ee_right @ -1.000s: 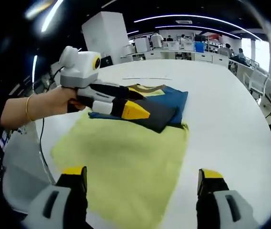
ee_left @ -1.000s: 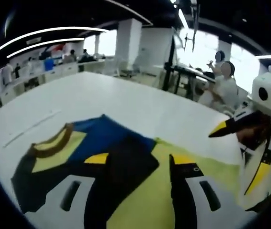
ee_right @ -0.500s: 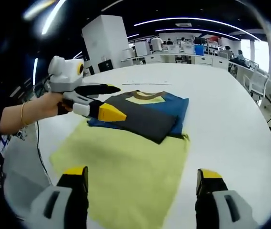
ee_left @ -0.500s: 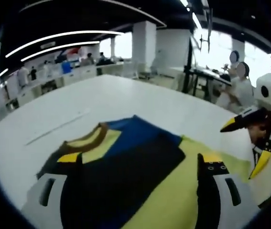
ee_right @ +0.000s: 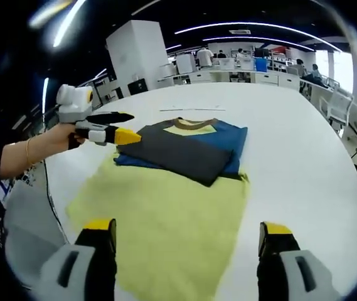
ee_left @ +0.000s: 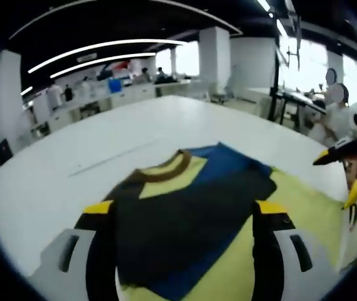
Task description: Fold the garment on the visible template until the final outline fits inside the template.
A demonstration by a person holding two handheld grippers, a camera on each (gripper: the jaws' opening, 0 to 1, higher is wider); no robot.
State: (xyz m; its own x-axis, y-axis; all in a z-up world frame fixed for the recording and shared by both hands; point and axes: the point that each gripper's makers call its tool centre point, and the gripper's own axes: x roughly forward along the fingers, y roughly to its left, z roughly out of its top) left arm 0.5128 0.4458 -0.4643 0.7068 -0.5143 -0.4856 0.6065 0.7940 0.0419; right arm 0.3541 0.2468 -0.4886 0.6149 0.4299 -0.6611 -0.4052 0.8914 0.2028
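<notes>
Folded garment (ee_right: 184, 145) is lying across the yellow template's (ee_right: 165, 213) far edge (fit checkable); both grippers, left gripper (ee_right: 123, 126) and right gripper (ee_right: 187, 241), are hovering apart, empty.

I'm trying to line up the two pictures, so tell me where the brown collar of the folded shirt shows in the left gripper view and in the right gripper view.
Left gripper view: the brown collar sits just above centre, at the far end of the folded shirt.
Right gripper view: it lies above centre, slightly right, at the shirt's far edge.
Shared landmark: the yellow-green template under the shirt.
</notes>
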